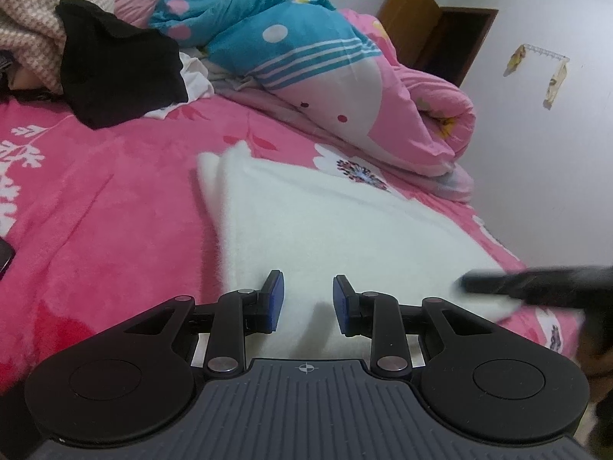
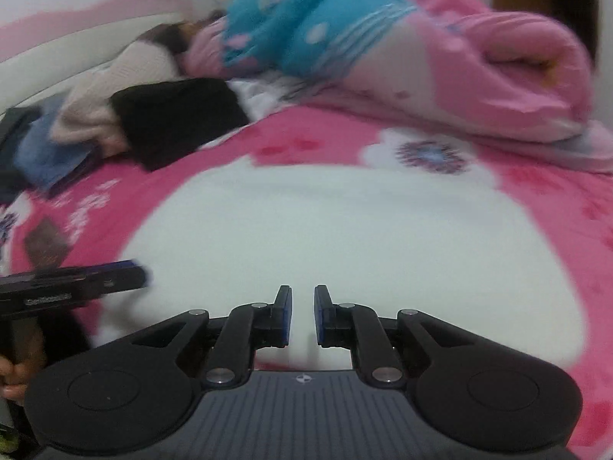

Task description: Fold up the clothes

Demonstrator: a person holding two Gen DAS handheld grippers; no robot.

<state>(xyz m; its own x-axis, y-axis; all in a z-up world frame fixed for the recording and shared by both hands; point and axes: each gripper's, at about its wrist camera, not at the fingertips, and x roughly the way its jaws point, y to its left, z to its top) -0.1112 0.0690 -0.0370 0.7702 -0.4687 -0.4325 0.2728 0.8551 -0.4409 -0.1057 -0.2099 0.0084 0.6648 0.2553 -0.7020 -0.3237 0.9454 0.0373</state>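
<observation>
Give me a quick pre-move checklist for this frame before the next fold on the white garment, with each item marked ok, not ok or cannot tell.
1. Left gripper open and empty: ok, jaws apart with only fabric showing below.
2. Right gripper open and empty: ok, a narrow gap, nothing between the pads.
3. White garment lying flat on the pink bedspread: ok for the part in view; its near edge is hidden by the grippers.
4. Black garment clear of the white one: ok, it lies apart, up by the pile.
5. Which edge to grab next: cannot tell, the right wrist view is blurred.
6. Rolled quilt clear of the white garment: ok, bedspread shows between them.
</observation>
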